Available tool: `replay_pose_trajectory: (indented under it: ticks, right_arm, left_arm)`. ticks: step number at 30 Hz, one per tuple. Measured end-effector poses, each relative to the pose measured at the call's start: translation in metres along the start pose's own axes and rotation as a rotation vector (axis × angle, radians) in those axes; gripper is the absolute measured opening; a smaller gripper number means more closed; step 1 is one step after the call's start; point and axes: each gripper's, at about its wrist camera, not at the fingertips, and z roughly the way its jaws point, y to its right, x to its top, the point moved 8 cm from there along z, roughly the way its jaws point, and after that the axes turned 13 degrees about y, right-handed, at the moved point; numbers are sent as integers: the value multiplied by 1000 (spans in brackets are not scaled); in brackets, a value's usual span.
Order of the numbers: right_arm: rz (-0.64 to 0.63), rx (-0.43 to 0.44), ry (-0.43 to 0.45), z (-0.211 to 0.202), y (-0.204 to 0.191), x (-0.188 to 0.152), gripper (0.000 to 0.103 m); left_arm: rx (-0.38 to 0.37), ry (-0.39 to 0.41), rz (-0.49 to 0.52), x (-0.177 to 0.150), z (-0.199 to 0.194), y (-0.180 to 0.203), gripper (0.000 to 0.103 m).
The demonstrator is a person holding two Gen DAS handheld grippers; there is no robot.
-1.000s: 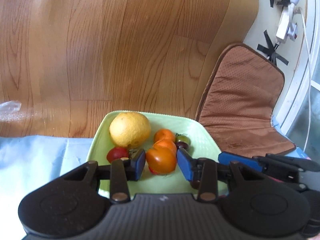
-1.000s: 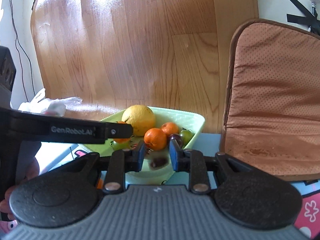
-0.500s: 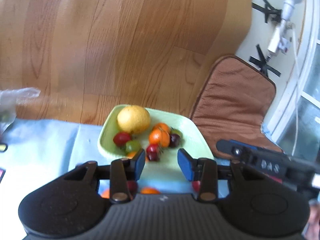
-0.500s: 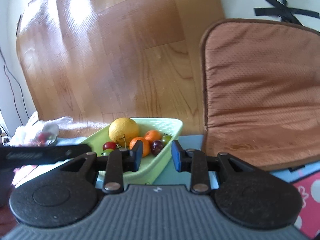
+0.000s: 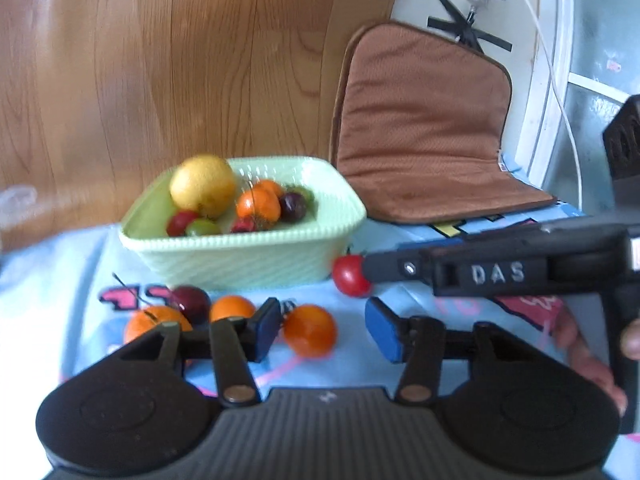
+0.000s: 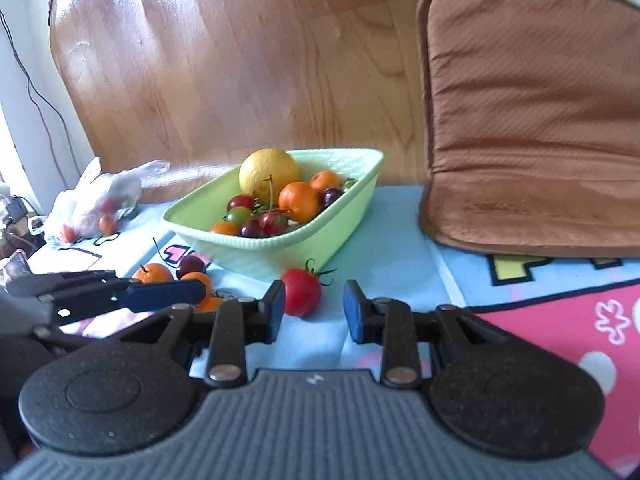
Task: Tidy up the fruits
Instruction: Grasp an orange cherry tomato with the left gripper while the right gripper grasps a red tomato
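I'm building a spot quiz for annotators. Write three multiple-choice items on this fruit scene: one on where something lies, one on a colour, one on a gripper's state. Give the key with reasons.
1. Where is the red tomato?
A. In the green basket
B. On the blue cloth, in front of the basket
C. On the brown cushion

2. What colour is the largest fruit in the basket?
A. Yellow
B. Purple
C. Red

3. How does the right gripper stand?
A. Shut on an orange
B. Shut on the tomato
C. Open, holding nothing

Key:
1 B: the tomato sits on the cloth outside the basket's wall, clear of the cushion.
2 A: the big round fruit at the back of the basket is yellow.
3 C: its blue pads stand apart, with the tomato beyond them and nothing between.
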Motion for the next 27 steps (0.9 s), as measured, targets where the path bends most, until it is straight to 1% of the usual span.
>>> replay_pose_trajectory:
  ticks: [2, 5, 6, 7, 8, 10, 14, 18, 22, 25, 27]
  right_arm:
    - [7, 18, -14, 8, -1, 0, 35]
    - [13, 40, -47, 21, -6, -5, 35]
    - [5, 34, -69, 25, -7, -9, 35]
    - [-6, 30, -61, 26, -8, -9, 35]
    - [-18, 33, -62, 25, -10, -9, 34]
    - [-21, 30, -58, 23, -9, -9, 33]
    - [-36, 3, -54, 12, -10, -11, 32]
    - [-20, -7, -49, -22, -18, -25, 32]
    - [-37, 2, -33, -72, -42, -51, 32]
    - [-79, 2, -7, -111, -65, -73, 32]
    - [-112, -3, 21, -134, -80, -86, 32]
  left_arm:
    - [-8, -14, -4, -2, 2, -1, 48]
    - [-28, -62, -22, -7, 10, -3, 45]
    - [-23, -66, -32, -7, 11, -4, 41]
    - [-20, -64, -46, -6, 12, -6, 32]
    - [-18, -65, -61, -6, 12, -8, 29]
    - [-21, -59, -87, -7, 12, -10, 29]
    - [1, -56, -74, -12, -4, -7, 29]
    - [-16, -56, -56, -28, -43, 5, 29]
    - [-21, -45, -58, -49, -94, 15, 29]
    - [7, -14, -48, -63, -129, 20, 29]
    - [25, 7, -45, -66, -146, 22, 29]
